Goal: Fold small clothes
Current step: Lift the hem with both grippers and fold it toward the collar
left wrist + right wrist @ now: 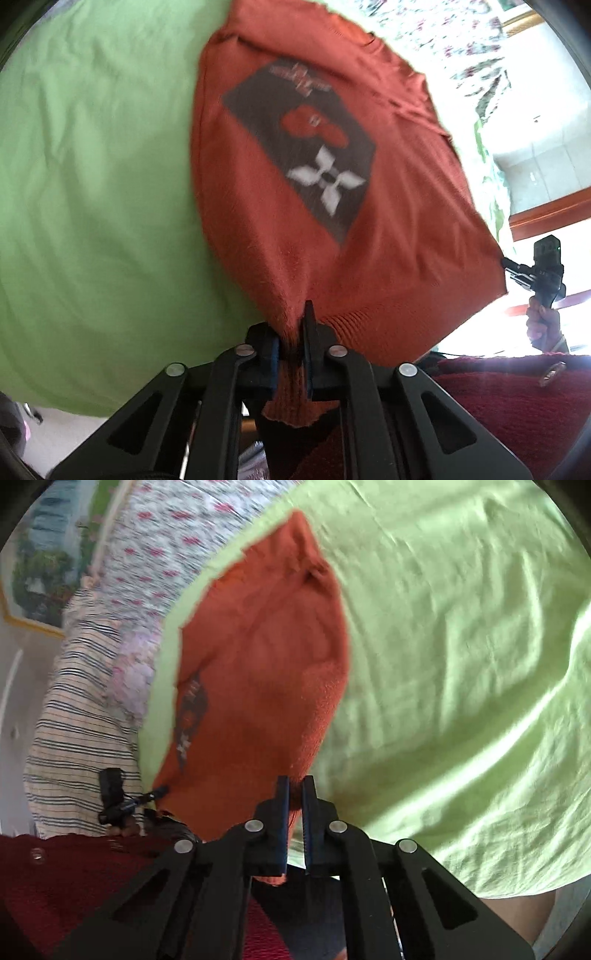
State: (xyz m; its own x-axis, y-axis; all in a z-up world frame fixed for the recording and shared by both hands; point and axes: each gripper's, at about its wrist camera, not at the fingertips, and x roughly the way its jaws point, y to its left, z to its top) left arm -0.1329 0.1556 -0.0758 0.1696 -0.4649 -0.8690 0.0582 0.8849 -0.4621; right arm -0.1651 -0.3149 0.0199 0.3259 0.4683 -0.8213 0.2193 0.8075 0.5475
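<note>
A small rust-orange knit sweater (303,229) with a dark printed panel and a white four-petal shape lies stretched over a light green sheet (92,166). My left gripper (295,332) is shut on one corner of its ribbed hem, the cloth bunched between the pads. The right gripper (511,266) shows at the far right of the left wrist view, at the hem's other corner. In the right wrist view the sweater (258,672) runs away from me, and my right gripper (295,794) is shut on its near hem corner. The left gripper (155,794) appears small at the left, at the sweater's edge.
The green sheet (461,646) covers the bed. A flowered cloth (177,535) and a striped cloth (81,709) lie beyond the sweater at the left. A person's dark red knit sleeve (517,398) is close behind the grippers. A wooden frame (546,214) edges the bed.
</note>
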